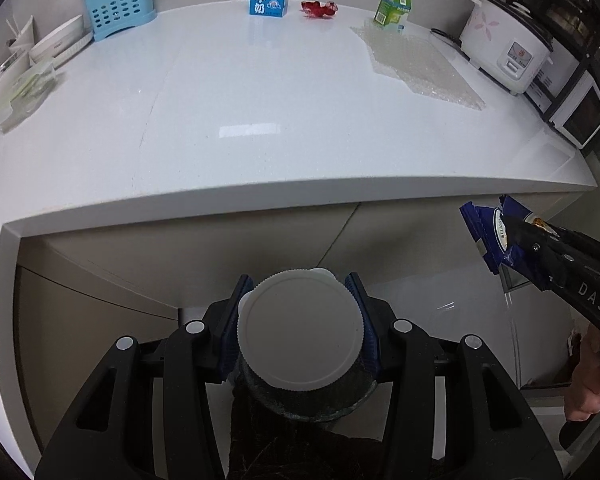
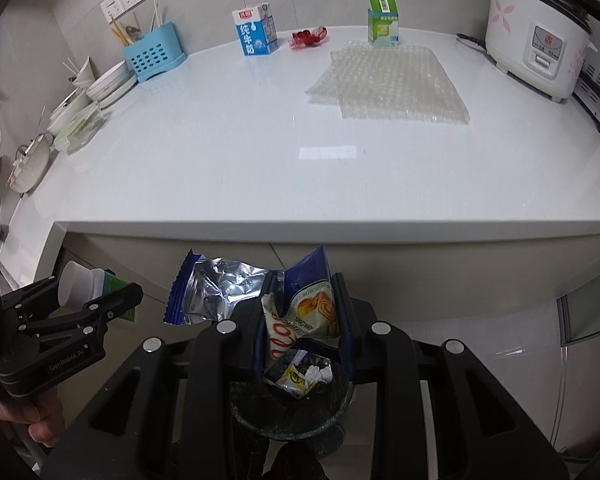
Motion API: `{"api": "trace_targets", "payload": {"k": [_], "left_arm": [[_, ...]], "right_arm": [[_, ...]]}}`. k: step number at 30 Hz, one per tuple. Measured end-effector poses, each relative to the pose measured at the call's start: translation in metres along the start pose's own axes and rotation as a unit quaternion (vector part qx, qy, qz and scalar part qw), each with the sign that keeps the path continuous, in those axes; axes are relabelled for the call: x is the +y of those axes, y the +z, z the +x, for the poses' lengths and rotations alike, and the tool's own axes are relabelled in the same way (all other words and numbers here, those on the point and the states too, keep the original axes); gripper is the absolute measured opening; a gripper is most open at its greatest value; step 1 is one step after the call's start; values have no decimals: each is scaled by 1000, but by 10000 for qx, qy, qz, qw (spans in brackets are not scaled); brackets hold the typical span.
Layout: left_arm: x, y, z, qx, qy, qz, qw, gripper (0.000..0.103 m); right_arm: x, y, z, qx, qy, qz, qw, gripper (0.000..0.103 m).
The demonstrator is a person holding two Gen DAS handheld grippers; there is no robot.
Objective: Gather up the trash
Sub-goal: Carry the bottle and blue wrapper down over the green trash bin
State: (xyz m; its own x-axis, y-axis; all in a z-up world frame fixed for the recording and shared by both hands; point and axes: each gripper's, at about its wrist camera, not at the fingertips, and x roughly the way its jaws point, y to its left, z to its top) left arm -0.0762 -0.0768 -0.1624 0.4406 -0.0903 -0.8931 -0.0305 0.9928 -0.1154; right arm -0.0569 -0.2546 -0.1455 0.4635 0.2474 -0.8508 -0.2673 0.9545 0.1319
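Trash rides in both my tools: left gripper [image 1: 302, 320] clamps a bottle [image 1: 300, 330], right gripper [image 2: 304, 316] pinches a wrapper [image 2: 300, 312] above the bin [image 2: 292, 404], low in frame, ready to drop.

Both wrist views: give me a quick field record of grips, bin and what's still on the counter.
left gripper: shut on white-capped plastic bottle
right gripper: shut on blue foil snack wrapper
dark round bin: below both grippers, wrappers inside
white counter: blue milk carton, red crumpled wrapper, green box, bubble wrap sheet
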Motion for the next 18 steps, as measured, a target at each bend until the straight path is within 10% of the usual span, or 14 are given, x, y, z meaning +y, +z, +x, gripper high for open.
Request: {"api": "trace_targets", "payload": {"k": [18], "left_arm": [[10,-66,42,368,-34,-4,9993,47]], "right_arm": [[-5,-83,73,921,-27,-58,9957,27]]}}
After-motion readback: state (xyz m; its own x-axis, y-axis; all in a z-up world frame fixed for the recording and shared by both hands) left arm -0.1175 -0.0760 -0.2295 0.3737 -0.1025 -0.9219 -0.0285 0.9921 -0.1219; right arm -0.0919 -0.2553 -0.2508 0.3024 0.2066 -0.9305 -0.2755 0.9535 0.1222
